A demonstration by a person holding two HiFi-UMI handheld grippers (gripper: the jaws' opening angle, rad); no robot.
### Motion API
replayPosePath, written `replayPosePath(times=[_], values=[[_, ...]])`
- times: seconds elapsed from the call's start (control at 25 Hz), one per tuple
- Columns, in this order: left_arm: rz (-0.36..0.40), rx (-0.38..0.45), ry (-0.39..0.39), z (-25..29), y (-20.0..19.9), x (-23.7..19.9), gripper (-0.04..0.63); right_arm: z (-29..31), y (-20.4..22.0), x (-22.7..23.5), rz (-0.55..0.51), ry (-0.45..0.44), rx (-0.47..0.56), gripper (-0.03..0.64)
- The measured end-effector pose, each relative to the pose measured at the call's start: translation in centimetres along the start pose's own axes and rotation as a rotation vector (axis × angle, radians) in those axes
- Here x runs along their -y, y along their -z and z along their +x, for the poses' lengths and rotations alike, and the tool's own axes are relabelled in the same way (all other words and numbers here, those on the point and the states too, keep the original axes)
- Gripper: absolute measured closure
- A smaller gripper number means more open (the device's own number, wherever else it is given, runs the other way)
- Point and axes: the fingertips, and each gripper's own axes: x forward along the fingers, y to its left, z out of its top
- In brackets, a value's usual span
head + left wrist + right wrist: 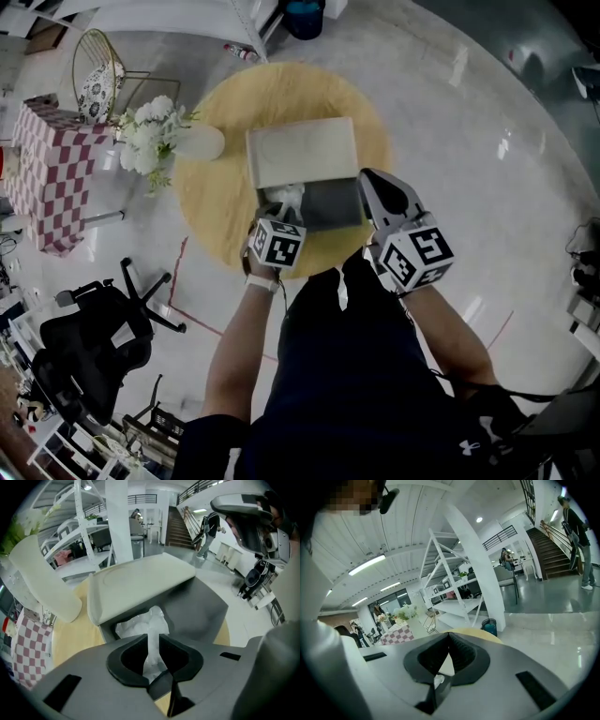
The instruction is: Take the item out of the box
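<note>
A grey box with its white lid tipped back stands on the round yellow table. My left gripper is at the box's near left corner, shut on a crumpled white wrapped item. In the left gripper view the item rises out of the box under the lid, and a strip of it runs between the shut jaws of the left gripper. My right gripper hovers over the box's right edge, shut and empty. In the right gripper view its jaws meet above the table.
A white vase with white flowers stands on the table's left side, close to the box. On the floor are a checkered table, a wire chair, a black office chair and a blue bin.
</note>
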Motion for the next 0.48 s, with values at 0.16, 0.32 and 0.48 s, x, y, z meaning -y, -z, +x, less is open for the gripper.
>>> replayPosePath(times=[0.16, 0.32, 0.48], values=[[0.031, -0.045, -0.012, 0.51, 0.07, 0.15, 0.515, -0.34, -0.50, 0.26, 0.004, 0.006, 0.010, 0.609], [0.051, -0.072, -0.034, 1.01, 0.24, 0.08, 0.519, -0.62, -0.73, 0.48, 0.011, 0.011, 0.016, 0.609], [0.050, -0.072, -0.048, 0.89, 0.09, -0.23, 0.565, -1.04, -0.95, 0.83, 0.019, 0.020, 0.023, 0.609]])
